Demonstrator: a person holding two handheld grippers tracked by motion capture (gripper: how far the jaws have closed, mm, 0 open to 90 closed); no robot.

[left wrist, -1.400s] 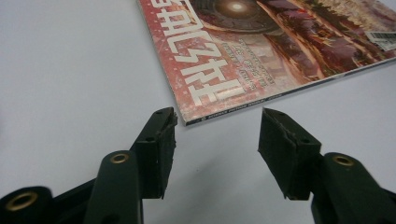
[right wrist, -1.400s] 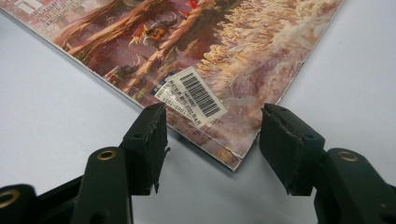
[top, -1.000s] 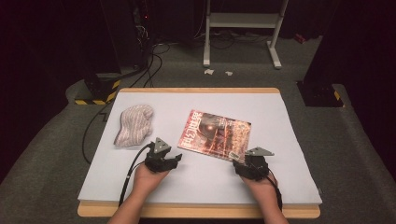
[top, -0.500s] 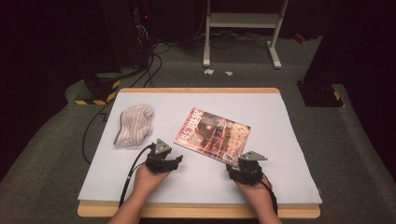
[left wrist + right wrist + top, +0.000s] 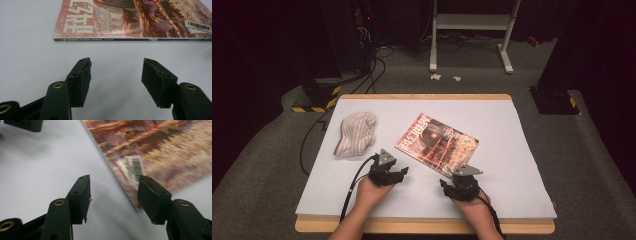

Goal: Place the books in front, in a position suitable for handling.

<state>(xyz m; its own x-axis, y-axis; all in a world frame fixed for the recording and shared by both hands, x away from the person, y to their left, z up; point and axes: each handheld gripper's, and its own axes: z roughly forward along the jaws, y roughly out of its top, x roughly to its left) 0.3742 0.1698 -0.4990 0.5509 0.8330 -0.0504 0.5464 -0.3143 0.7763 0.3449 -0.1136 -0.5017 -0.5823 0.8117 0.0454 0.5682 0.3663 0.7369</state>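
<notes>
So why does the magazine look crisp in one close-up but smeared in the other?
In the left gripper view the magazine is sharp and its spine lettering readable. In the right gripper view its cover and barcode label are smeared, probably motion blur. In the high view the table is evenly lit while the room behind falls dark.

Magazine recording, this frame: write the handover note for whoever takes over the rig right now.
Left gripper: open, nothing held, fingers pointing at the magazine's spine, short of it.
Right gripper: open, nothing held, at the magazine's near corner by the barcode label.
Magazine: closed, cover up, flat on the white table sheet, lying askew.
Striped cloth: bunched at the left, untouched.
Done: both grippers brought up to the magazine.
Left: no grip taken yet; magazine probably still to be handled.
</notes>
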